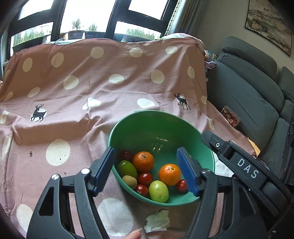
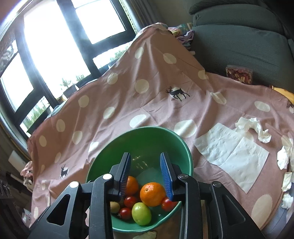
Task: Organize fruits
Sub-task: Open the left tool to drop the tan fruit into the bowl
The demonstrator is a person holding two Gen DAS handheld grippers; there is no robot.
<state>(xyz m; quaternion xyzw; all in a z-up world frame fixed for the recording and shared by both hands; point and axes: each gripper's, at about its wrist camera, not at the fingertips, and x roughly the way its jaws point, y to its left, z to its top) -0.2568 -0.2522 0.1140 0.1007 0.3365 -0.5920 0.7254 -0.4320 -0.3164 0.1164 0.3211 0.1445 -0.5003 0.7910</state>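
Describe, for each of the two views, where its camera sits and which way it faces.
Left wrist: on the left tongs, facing forward and down into the green bowl; its blue pads, the right tongs and a fingertip show.
Right wrist: on the right tongs, facing the green bowl; only its own tongs show.
Shared: bowl, fruit, spotted pink cloth.

A pink cloth (image 2: 156, 110) with white dots and deer prints spreads beyond the fingers. Flat paper napkins (image 2: 231, 156) and crumpled tissues (image 2: 255, 126) lie to their right. A grey sofa (image 2: 238, 42) and window (image 1: 88, 16) stand far ahead.
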